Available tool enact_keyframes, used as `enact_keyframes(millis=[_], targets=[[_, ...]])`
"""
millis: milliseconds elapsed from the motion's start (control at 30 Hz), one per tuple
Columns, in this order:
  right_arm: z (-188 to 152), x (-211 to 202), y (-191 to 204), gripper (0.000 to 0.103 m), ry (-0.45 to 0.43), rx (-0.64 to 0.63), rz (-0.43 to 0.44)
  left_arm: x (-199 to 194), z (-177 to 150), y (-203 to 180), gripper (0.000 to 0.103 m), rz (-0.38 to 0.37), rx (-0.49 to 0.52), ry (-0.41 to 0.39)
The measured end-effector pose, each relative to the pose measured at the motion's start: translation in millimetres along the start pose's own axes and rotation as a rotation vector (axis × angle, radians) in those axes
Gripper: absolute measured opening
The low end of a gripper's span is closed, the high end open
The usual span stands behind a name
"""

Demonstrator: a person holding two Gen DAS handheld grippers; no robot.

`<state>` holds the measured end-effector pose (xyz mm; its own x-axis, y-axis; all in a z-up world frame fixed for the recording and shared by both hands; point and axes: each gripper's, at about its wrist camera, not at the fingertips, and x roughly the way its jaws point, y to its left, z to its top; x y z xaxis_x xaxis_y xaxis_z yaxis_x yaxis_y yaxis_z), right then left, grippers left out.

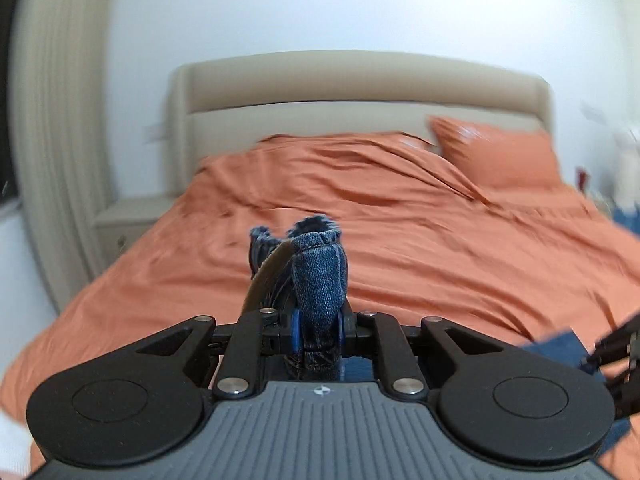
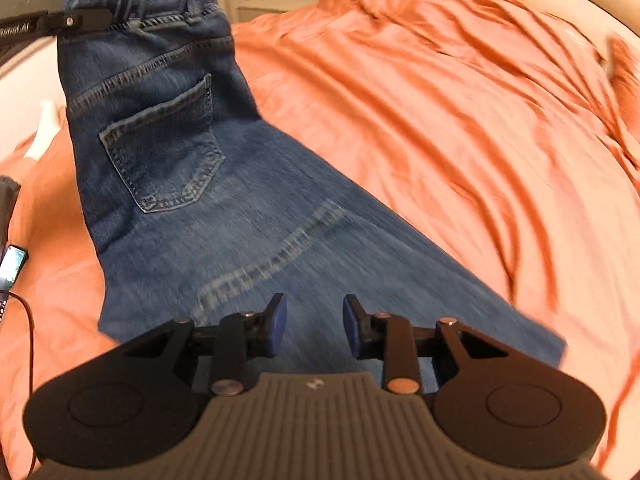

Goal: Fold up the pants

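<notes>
No legible text on anything.

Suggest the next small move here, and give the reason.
Probably bring the right tool down to pinch the jeans below it. Its pads stand apart on nothing, while the left tool is clamped on denim at the waistband, lifting that end off the bed.

Bed point(image 1: 400, 240) in rumpled orange sheet — matching pillow point(image 1: 496, 156) at its head, jeans point(image 2: 224, 216) partly across it.

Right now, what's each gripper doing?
Left gripper: shut on the jeans.
Right gripper: open, holding nothing.
</notes>
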<state>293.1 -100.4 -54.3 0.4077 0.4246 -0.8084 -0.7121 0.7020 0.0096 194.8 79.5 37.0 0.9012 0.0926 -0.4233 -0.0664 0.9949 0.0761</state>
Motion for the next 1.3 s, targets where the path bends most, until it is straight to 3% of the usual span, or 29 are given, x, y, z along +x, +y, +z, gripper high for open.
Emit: enact_keyframes(millis=[200, 400, 467, 533, 600, 700, 800, 900, 1100, 1300], targets=[[-57, -28, -32, 0.027, -0.002, 0.099, -0.041, 21, -41, -117, 0.018, -0.120, 0.214, 0.125], [-110, -29, -56, 0.027, 0.037, 0.192, -0.035, 47, -104, -162, 0.024, -0.255, 0.266, 0.371], [-121, -26, -56, 0.027, 0.040, 0.201, -0.024, 49, -106, -156, 0.034, -0.296, 0.231, 0.396], [-126, -26, -56, 0.028, 0.032, 0.206, -0.012, 50, -99, -146, 0.056, -0.362, 0.164, 0.422], [-124, -24, -57, 0.029, 0.017, 0.208, 0.001, 52, -88, -132, 0.061, -0.430, 0.097, 0.446], [-113, -27, -62, 0.034, -0.029, 0.241, 0.044, 46, -70, -113, 0.061, -0.451, 0.049, 0.429], [-92, -24, -66, 0.045, -0.079, 0.296, 0.097, 46, -54, -87, 0.061, -0.421, 0.026, 0.394], [-66, -13, -71, 0.057, -0.119, 0.360, 0.149, 52, -45, -60, 0.061, -0.331, 0.033, 0.369], [-20, 37, -84, 0.058, -0.122, 0.499, 0.206, 82, -39, 6, 0.060, -0.215, -0.038, 0.372], [-1, 89, -99, 0.055, -0.075, 0.621, 0.211, 96, -42, 53, 0.060, -0.206, -0.107, 0.398]])
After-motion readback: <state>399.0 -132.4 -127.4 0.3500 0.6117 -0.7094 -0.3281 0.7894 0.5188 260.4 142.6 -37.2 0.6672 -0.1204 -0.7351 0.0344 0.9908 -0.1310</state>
